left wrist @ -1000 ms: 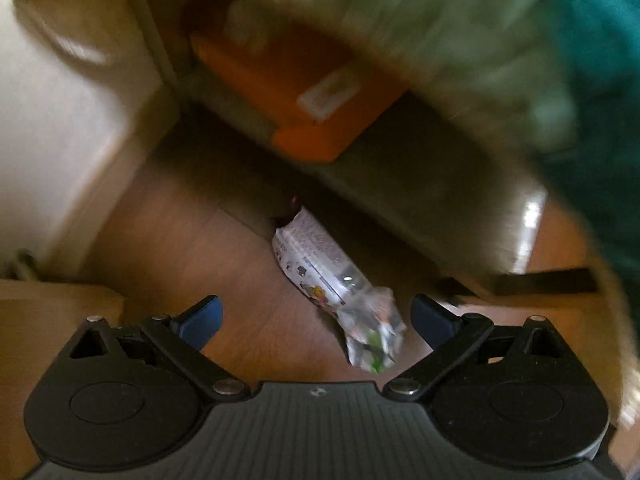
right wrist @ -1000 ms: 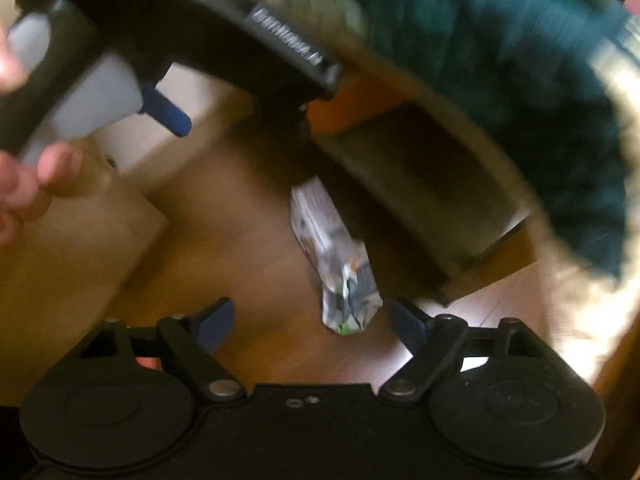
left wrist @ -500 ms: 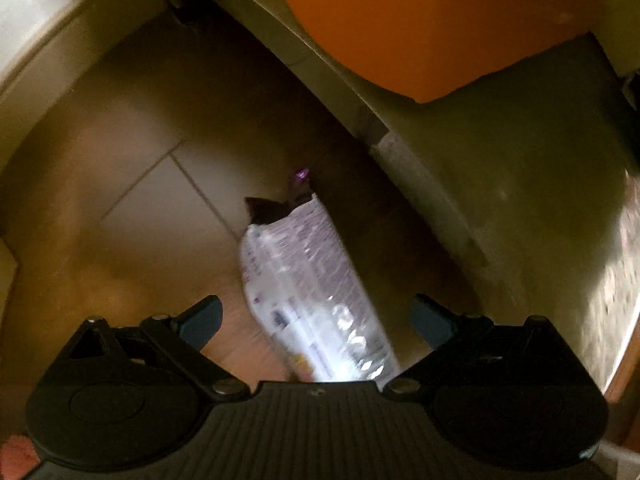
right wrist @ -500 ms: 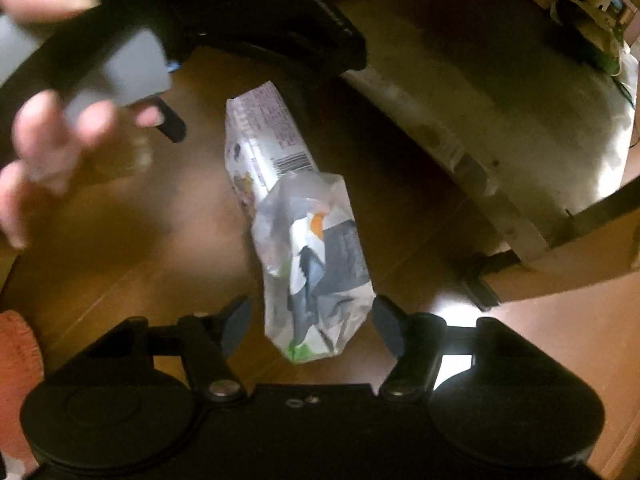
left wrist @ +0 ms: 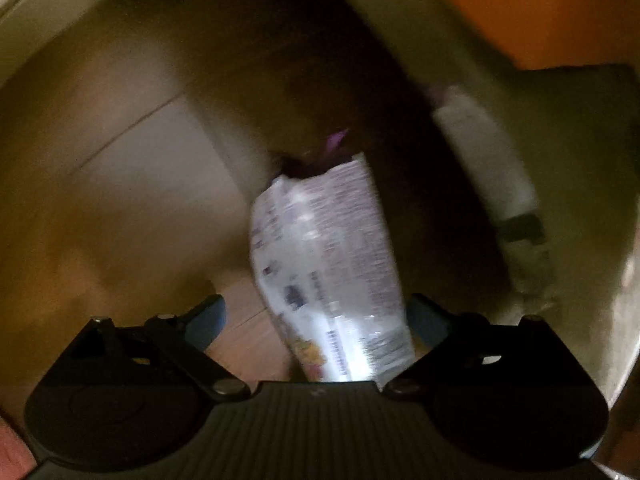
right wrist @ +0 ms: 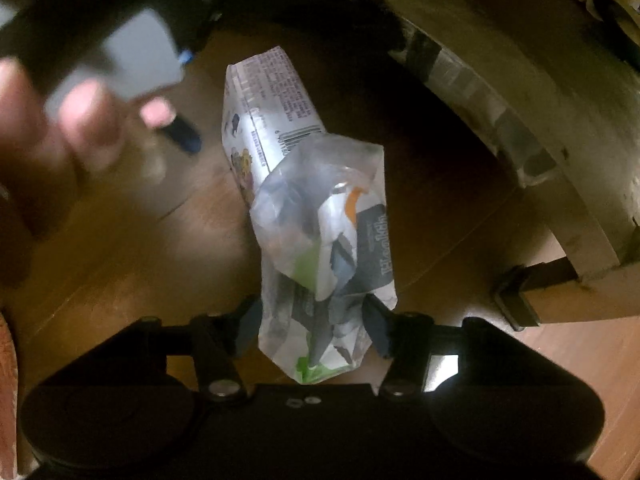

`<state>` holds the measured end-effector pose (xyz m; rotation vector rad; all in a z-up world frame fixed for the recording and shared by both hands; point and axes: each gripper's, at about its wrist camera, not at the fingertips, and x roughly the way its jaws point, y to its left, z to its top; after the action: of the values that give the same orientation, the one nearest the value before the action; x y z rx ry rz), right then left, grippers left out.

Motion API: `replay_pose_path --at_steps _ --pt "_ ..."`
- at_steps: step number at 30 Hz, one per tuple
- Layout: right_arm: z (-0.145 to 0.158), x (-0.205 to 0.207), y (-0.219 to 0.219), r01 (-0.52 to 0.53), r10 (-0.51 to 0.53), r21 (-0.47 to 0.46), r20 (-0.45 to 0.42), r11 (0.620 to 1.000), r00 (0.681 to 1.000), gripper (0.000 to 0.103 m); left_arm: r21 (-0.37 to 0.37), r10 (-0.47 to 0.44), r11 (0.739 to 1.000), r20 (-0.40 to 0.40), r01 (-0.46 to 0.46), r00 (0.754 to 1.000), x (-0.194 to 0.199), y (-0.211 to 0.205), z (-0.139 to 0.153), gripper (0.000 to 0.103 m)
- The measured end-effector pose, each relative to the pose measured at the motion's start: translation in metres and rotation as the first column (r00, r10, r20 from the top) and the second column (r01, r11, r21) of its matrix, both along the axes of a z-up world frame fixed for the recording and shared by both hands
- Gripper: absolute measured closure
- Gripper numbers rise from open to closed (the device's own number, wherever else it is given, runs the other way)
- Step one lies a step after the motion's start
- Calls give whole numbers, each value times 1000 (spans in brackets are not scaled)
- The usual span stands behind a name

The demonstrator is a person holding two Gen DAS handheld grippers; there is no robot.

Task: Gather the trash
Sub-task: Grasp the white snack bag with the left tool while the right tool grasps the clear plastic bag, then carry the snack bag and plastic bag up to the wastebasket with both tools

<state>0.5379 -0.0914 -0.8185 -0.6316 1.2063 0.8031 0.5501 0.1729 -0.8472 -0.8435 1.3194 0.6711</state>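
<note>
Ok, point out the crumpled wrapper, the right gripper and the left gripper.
crumpled wrapper (right wrist: 320,216), right wrist view, on its clear middle.
right gripper (right wrist: 312,326), right wrist view, midway between fingertips.
left gripper (left wrist: 316,322), left wrist view, midway between fingertips.

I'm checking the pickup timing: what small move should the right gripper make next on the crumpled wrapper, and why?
Probably finish closing, then lift. The right gripper is closing, its fingers flank the crumpled wrapper on the wooden floor, and the wrapper's near end sits between them.
</note>
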Motion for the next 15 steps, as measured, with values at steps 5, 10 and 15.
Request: replay_pose_path --at_steps 5,10,15 --pt "1 -4 -2 1 -1 -8 1 1000 1000 71 -6 -22 1000 -23 22 999 11 -2 -8 28" --pt "11 -4 -12 60 -59 25 -33 998 998 94 -23 -47 999 -16 47 999 9 -4 0 54" --pt "44 -15 -28 119 -112 88 -83 989 990 97 6 -102 995 -26 102 994 -13 0 33 54"
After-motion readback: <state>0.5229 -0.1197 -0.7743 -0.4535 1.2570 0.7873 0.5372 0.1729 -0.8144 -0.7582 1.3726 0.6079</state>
